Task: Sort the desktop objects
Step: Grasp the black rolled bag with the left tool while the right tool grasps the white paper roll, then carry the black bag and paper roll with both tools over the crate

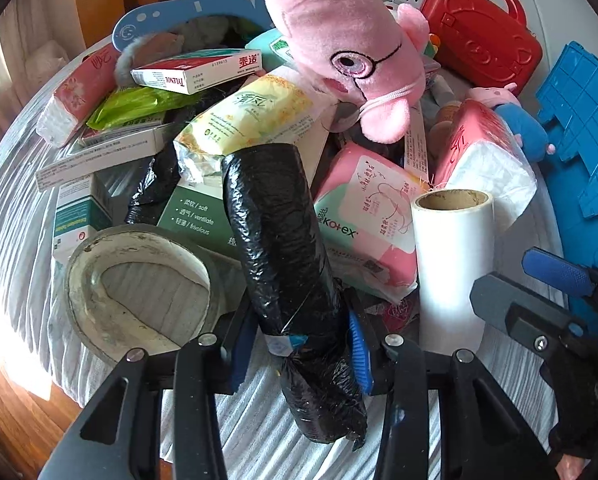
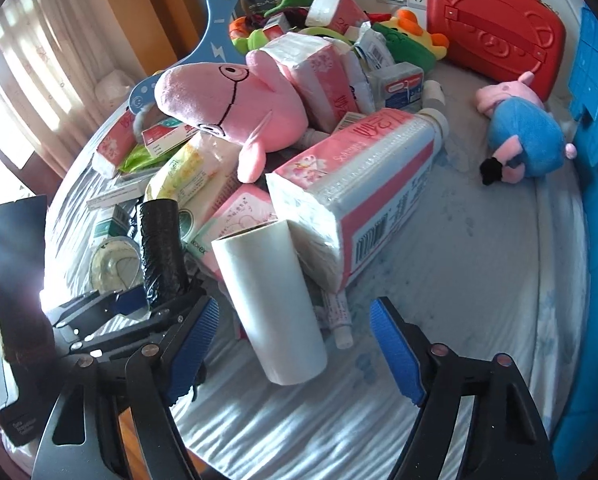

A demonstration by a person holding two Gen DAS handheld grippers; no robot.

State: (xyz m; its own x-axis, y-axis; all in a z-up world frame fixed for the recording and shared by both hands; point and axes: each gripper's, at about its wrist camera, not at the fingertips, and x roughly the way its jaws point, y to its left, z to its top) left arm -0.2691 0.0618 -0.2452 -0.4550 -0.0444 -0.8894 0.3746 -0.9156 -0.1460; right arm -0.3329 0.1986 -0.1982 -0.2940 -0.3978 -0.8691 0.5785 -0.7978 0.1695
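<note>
My left gripper [image 1: 301, 354] is shut on a roll of black bin bags [image 1: 283, 264], which stands tilted in front of the pile; it also shows in the right wrist view [image 2: 161, 248]. My right gripper [image 2: 295, 344] is open around the lower end of a white roll [image 2: 273, 302] with a cardboard core, not touching it; the roll also shows in the left wrist view [image 1: 451, 264]. The right gripper [image 1: 547, 284] shows at the right of the left wrist view. A heap of tissue packs, boxes and a pink pig plush [image 1: 347, 44] lies behind.
A tape ring [image 1: 139, 292] lies left of the bin bags. A large tissue pack [image 2: 363, 196] leans behind the white roll. A red toy case [image 2: 499, 28], a small blue-bodied pig plush [image 2: 527, 132] and a blue crate [image 2: 595, 120] stand right. The table edge is at front left.
</note>
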